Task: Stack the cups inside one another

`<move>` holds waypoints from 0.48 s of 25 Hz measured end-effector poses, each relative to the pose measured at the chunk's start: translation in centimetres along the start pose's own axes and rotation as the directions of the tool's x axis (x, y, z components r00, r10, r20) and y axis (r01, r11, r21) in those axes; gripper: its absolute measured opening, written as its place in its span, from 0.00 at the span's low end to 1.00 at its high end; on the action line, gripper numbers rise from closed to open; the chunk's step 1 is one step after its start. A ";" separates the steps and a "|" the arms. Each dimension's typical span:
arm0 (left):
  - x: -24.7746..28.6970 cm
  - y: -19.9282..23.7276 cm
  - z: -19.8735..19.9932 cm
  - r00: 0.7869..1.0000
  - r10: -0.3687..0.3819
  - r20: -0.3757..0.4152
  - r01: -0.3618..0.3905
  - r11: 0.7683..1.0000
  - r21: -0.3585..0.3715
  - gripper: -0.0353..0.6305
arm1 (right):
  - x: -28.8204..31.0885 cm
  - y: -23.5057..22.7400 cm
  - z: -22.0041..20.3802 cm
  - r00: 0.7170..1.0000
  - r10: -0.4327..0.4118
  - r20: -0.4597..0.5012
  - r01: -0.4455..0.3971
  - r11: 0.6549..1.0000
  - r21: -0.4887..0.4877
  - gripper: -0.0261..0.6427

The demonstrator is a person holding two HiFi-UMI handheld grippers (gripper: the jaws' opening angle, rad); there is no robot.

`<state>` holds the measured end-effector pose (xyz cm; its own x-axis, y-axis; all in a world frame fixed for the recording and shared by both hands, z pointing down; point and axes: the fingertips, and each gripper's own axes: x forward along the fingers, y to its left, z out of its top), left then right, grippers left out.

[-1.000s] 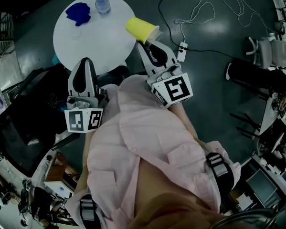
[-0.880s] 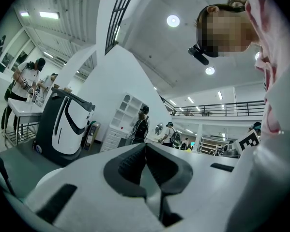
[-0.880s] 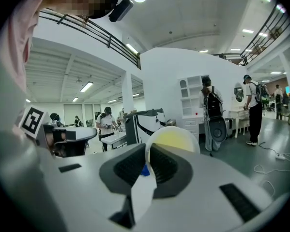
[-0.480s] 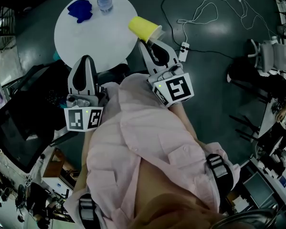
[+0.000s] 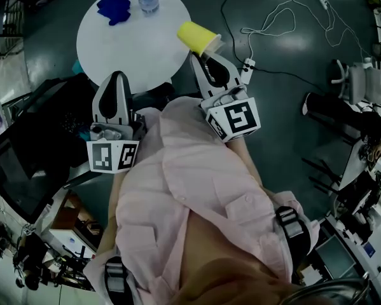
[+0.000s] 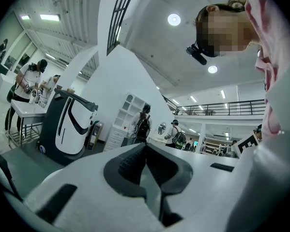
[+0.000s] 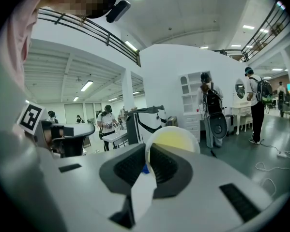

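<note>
Yellow cup (image 5: 196, 37) slightly rightward in view

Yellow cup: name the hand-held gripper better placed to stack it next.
Right. The right hand-held gripper is shut on the yellow cup at its rim; the left hand-held gripper is shut and empty.

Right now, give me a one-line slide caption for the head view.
Right gripper grips a yellow cup by its rim near the round white table; left gripper hangs shut and empty.
</note>
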<state>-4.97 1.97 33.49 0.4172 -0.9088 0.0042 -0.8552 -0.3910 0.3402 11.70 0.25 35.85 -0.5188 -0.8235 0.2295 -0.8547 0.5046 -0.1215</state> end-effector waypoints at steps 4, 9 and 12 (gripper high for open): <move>0.0 0.3 0.1 1.000 0.012 0.002 -0.012 1.000 -0.007 0.08 | 0.3 -0.1 -0.2 1.000 0.006 -0.011 -0.006 1.000 0.002 0.11; 0.0 0.5 0.1 1.000 0.024 0.001 -0.024 1.000 -0.019 0.08 | 0.4 -0.3 0.0 1.000 0.001 -0.017 -0.001 1.000 -0.004 0.11; 0.0 0.4 -0.2 1.000 0.026 -0.002 -0.026 0.999 -0.025 0.08 | 0.4 -0.7 0.0 1.000 -0.008 -0.017 0.007 1.000 -0.020 0.11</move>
<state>-5.22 1.81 33.82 0.3958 -0.9182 0.0151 -0.8577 -0.3637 0.3633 12.11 -0.45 36.04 -0.5118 -0.8227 0.2473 -0.8581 0.5035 -0.1009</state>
